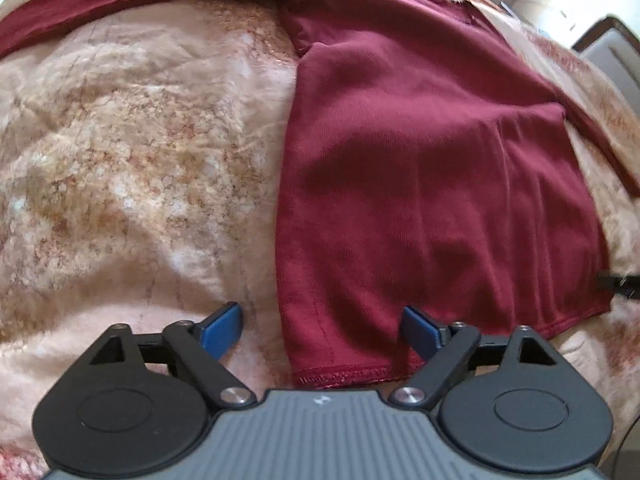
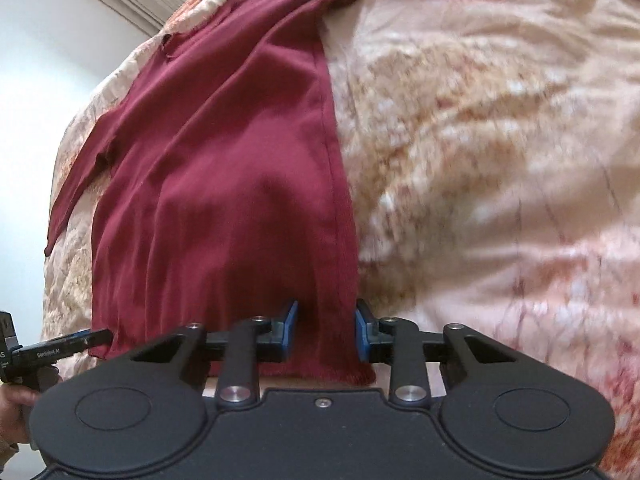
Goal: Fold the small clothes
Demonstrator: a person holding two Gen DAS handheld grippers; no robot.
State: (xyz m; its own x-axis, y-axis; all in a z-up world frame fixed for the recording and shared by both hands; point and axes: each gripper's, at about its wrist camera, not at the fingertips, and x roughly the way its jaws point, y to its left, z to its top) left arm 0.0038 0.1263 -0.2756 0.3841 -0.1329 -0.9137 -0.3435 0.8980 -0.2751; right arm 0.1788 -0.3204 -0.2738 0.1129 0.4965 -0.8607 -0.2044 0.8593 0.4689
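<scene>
Maroon shirt [image 1: 432, 184] is lying on a bedspread [image 1: 132, 152]. Left hand-held gripper [image 1: 322, 330] is straddling its hem corner, spread. Right hand-held gripper [image 2: 326, 330] is straddling the other corner, pads not visibly pressing.

Left gripper [image 1: 322, 330]: ribbed grey housing with a small white mark, two round black discs, black linkage arms on silver screws, blue fingertip pads [image 1: 224, 330]. Right gripper [image 2: 326, 330]: smooth black housing, one centre screw, the same discs, linkages and blue pads [image 2: 362, 330].
</scene>
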